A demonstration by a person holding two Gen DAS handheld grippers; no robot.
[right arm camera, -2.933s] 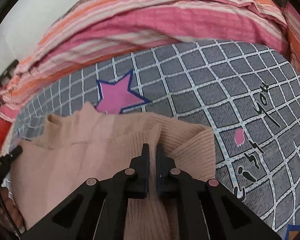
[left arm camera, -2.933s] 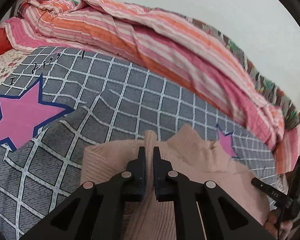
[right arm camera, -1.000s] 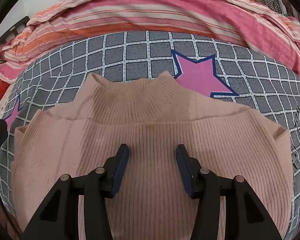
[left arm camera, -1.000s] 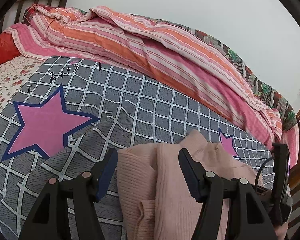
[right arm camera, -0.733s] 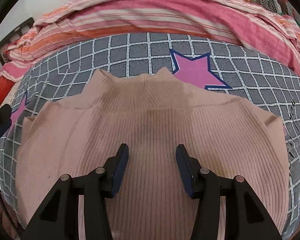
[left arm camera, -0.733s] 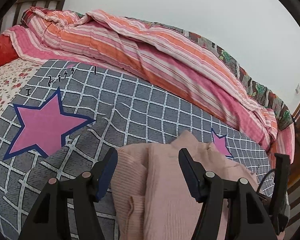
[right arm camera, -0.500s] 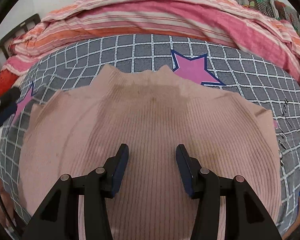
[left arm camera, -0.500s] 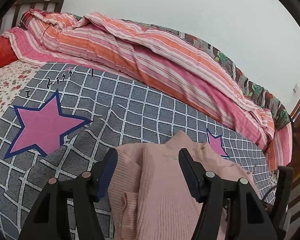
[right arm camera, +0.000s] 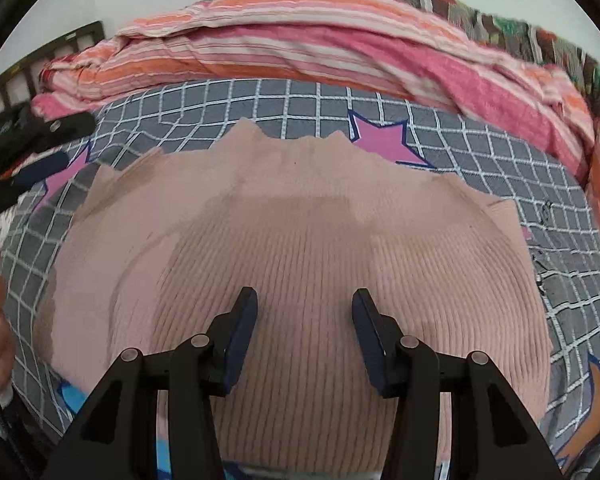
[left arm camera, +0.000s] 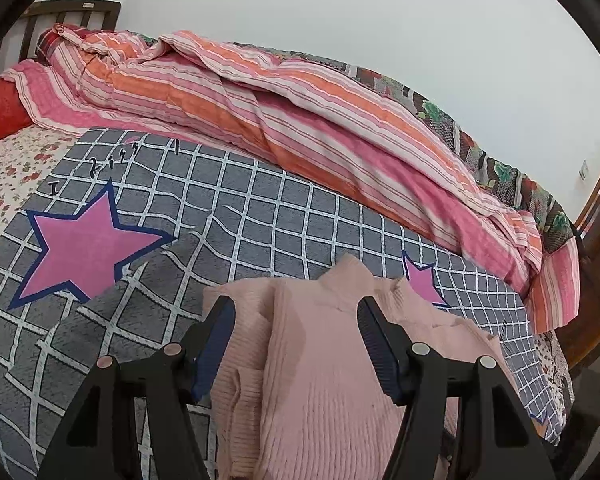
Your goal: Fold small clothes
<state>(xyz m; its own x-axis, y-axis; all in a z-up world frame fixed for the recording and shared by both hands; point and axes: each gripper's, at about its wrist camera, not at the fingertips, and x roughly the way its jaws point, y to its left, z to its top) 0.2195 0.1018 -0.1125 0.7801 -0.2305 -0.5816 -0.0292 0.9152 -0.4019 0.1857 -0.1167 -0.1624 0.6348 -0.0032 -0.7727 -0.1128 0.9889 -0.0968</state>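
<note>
Pink ribbed sweater (right arm camera: 300, 260) lies flat on the grey checked blanket (left arm camera: 260, 208), sides look tucked in; my left tongs (left arm camera: 296, 316) and right tongs (right arm camera: 304, 308) gape apart, empty; final fold likely remains

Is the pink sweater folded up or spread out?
Folded: one layer of the pink sweater lies doubled over another, on the gray checked blanket.

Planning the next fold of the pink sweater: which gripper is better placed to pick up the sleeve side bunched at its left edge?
Probably the left gripper. It is open, over the pink sweater, right by the bunched edge. The right gripper, also open, sits over the sweater's flat middle, farther from that edge.
</note>
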